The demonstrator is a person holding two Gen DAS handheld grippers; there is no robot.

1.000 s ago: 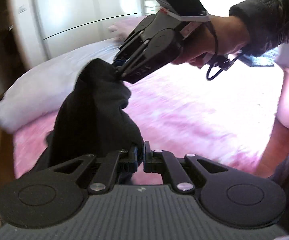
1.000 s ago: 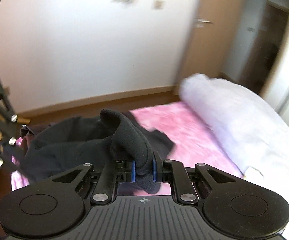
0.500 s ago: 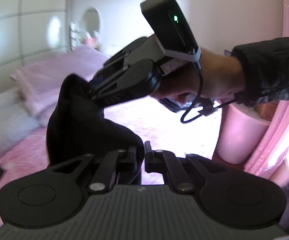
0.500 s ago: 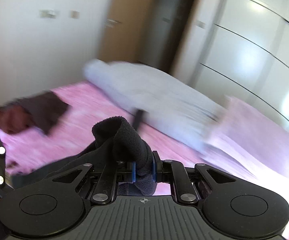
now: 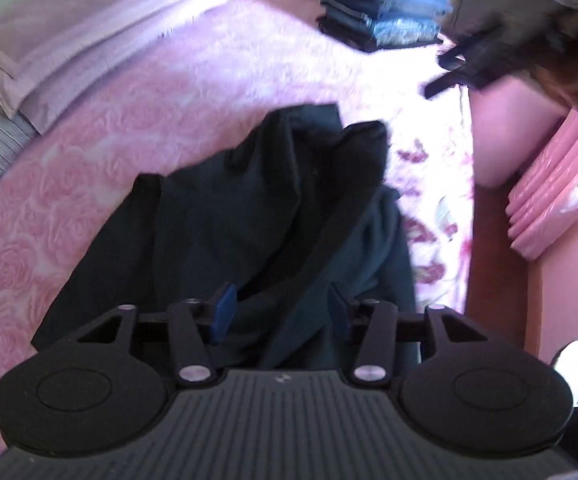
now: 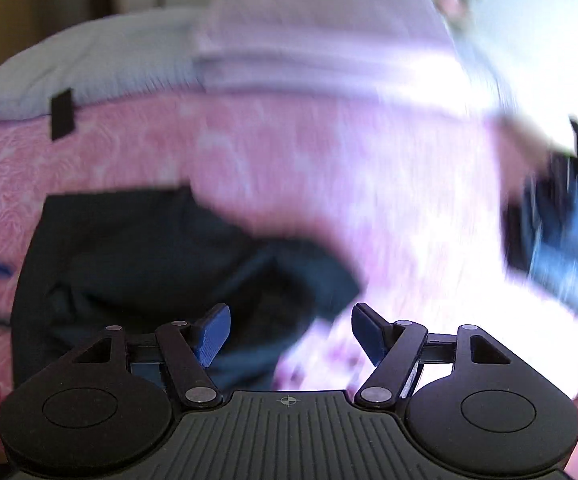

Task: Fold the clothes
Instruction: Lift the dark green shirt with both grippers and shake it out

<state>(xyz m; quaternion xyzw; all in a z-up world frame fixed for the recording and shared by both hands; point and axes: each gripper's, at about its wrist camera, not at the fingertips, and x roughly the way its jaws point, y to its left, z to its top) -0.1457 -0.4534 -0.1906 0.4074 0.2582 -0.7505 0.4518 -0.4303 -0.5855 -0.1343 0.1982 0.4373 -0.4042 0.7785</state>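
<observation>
On a bed [image 5: 177, 92] with a pink rose-patterned cover, a dark garment [image 5: 249, 216] lies crumpled in loose folds near the edge closest to the person. A folded lilac blanket [image 5: 89, 28] lies along the far side of the bed, with a pale grey duvet [image 6: 89, 60] beside it. A stack of folded clothes [image 5: 389, 4], dark and denim blue, sits on a far corner of the bed, well apart from the garment. A small dark rectangular thing [image 6: 61, 114], too blurred to name, lies by the duvet. The left gripper [image 5: 281, 312] points down over the garment; its jaws are opening, the blue pads parted, with cloth lying between them but not pinched. The right gripper [image 6: 291, 334] is also opening, its pads wide apart, over the garment's edge and the bedcover, gripping nothing. In the left view it appears blurred at upper right, held in the person's hand.
</observation>
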